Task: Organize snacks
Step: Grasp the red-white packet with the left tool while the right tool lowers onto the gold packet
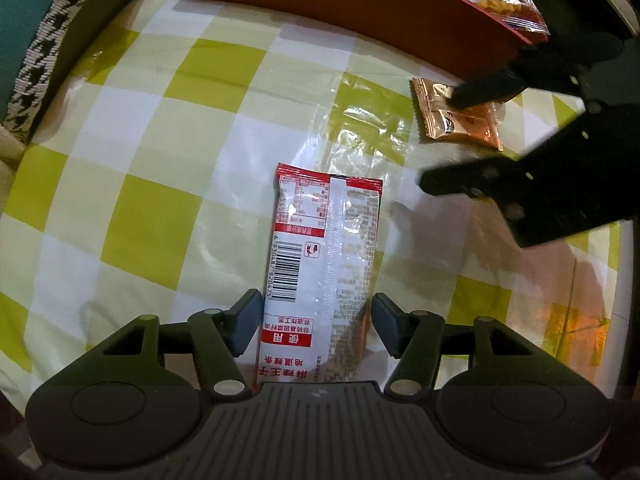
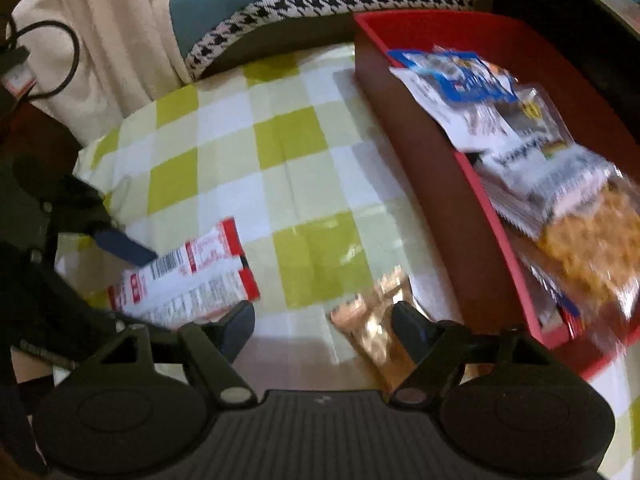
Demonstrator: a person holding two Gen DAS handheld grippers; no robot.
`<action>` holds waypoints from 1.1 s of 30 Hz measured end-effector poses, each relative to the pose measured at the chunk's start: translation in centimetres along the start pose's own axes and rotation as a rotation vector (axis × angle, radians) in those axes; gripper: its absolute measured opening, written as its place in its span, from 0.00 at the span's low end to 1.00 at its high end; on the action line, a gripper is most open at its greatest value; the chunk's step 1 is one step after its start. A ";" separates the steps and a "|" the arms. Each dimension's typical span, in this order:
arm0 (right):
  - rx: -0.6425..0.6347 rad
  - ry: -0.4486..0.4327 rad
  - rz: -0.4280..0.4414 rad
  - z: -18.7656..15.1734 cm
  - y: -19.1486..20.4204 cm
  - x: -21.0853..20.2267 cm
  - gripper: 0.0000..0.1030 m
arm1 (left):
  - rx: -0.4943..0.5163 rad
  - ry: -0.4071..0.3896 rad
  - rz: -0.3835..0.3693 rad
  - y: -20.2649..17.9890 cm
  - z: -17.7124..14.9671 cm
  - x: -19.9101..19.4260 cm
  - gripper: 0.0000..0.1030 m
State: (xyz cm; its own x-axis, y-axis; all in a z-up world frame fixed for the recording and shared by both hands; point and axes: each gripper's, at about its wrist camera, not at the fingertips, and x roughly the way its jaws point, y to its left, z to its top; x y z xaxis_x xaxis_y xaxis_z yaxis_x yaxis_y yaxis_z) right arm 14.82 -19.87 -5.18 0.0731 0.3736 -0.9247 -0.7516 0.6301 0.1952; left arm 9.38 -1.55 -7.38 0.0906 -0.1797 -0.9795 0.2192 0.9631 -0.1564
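A long red-and-white snack packet (image 1: 324, 264) lies flat on the checked tablecloth, barcode side up. My left gripper (image 1: 318, 320) is open, one finger on each side of the packet's near end, pads close to its edges. The packet also shows in the right wrist view (image 2: 188, 284) with a left fingertip (image 2: 124, 246) over it. A small copper-orange packet (image 1: 460, 120) lies near the red box (image 1: 360, 12). My right gripper (image 2: 324, 324) is open above it, its right finger over the copper packet (image 2: 376, 328).
The red box (image 2: 440, 200) holds several snack bags, among them a blue-and-white one (image 2: 460, 80) and a clear bag of orange snacks (image 2: 588, 240). A chair with houndstooth trim (image 2: 320, 4) stands at the table's far edge. A black cable (image 2: 48, 60) hangs at the left.
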 end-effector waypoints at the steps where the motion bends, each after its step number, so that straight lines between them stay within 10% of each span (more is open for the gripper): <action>1: 0.002 0.008 -0.009 -0.3 0.2 -0.2 0.91 | 0.002 -0.001 0.000 0.0 0.0 0.0 0.66; 7: 0.014 0.084 0.033 -3.2 1.6 -1.0 0.89 | 0.017 -0.003 -0.002 -0.1 -0.2 0.0 0.69; 23: -0.288 0.117 -0.048 1.7 0.9 0.4 0.70 | 0.032 0.012 -0.029 -0.1 -0.2 0.8 0.77; 27: -0.230 0.109 -0.029 0.9 1.6 0.9 1.00 | 0.040 0.019 -0.035 0.0 0.0 1.1 0.79; 31: -0.183 0.134 -0.019 -1.5 2.3 0.5 0.99 | 0.042 0.017 -0.046 0.3 -0.2 1.3 0.79; 33: 0.010 0.106 0.085 -2.5 0.5 -0.6 0.83 | 0.039 0.018 -0.051 0.5 -0.3 1.4 0.80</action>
State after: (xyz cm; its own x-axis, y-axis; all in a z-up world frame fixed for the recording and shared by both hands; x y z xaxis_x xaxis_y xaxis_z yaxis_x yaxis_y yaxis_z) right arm 12.75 -21.46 -5.40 -0.0610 0.3525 -0.9338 -0.7452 0.6063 0.2776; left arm 9.36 -1.29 -8.87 0.0613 -0.2245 -0.9725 0.2606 0.9442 -0.2015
